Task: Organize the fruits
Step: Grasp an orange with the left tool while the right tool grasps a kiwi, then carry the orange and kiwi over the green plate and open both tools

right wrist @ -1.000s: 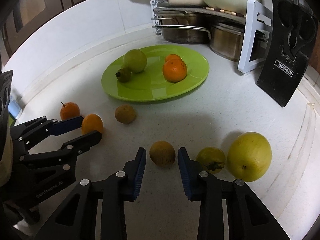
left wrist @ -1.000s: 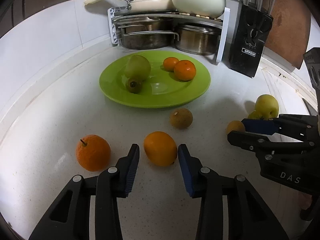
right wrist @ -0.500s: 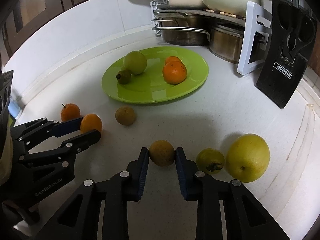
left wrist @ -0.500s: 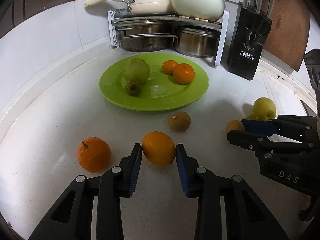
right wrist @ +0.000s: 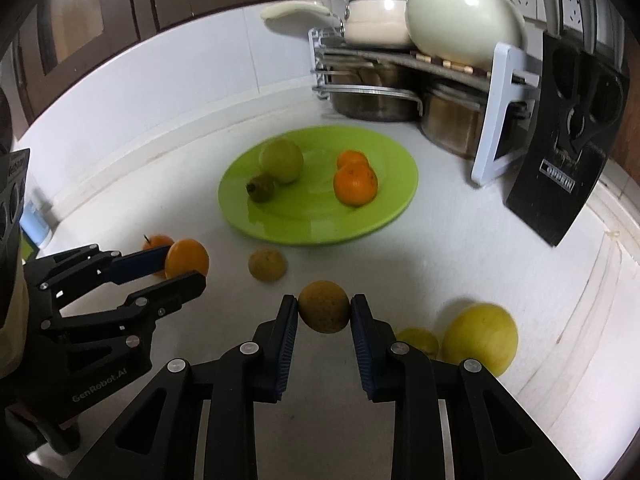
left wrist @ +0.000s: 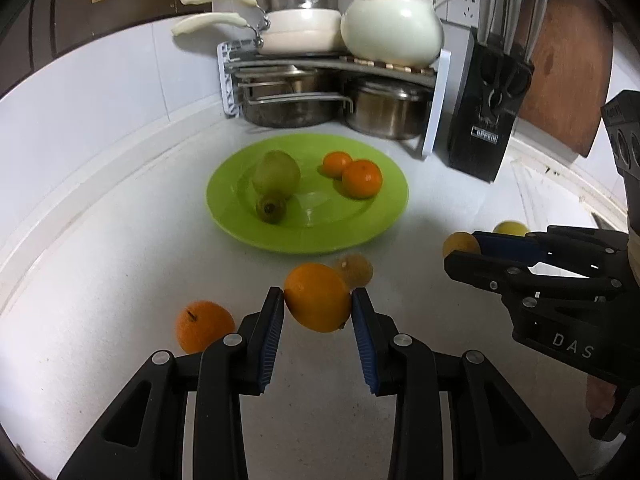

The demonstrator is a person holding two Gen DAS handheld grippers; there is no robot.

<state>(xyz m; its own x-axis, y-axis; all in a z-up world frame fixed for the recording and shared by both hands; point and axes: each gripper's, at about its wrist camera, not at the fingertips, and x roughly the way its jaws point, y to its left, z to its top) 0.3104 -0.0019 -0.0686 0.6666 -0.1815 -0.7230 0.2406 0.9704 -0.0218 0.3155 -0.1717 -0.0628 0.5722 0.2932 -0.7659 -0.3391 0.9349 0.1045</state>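
Note:
My left gripper (left wrist: 318, 304) is shut on an orange (left wrist: 318, 297) and holds it above the white counter; it also shows in the right wrist view (right wrist: 187, 258). My right gripper (right wrist: 324, 308) is shut on a small brown fruit (right wrist: 325, 306), lifted off the counter. A green plate (left wrist: 384, 216) (right wrist: 396, 200) ahead holds a green pear (left wrist: 276, 176), a small green fruit (left wrist: 271, 209) and two oranges (left wrist: 362, 179). A stemmed orange (left wrist: 204, 325) and a brown fruit (left wrist: 356, 268) (right wrist: 267, 265) lie on the counter.
A large yellow fruit (right wrist: 479, 338) and a small yellow-green one (right wrist: 418, 340) lie right of my right gripper. A pot rack (left wrist: 336, 92) with pans and a black knife block (left wrist: 486, 120) stand behind the plate against the white wall.
Both grippers have closed on their fruits and lifted them off the counter, moving forward toward the plate.

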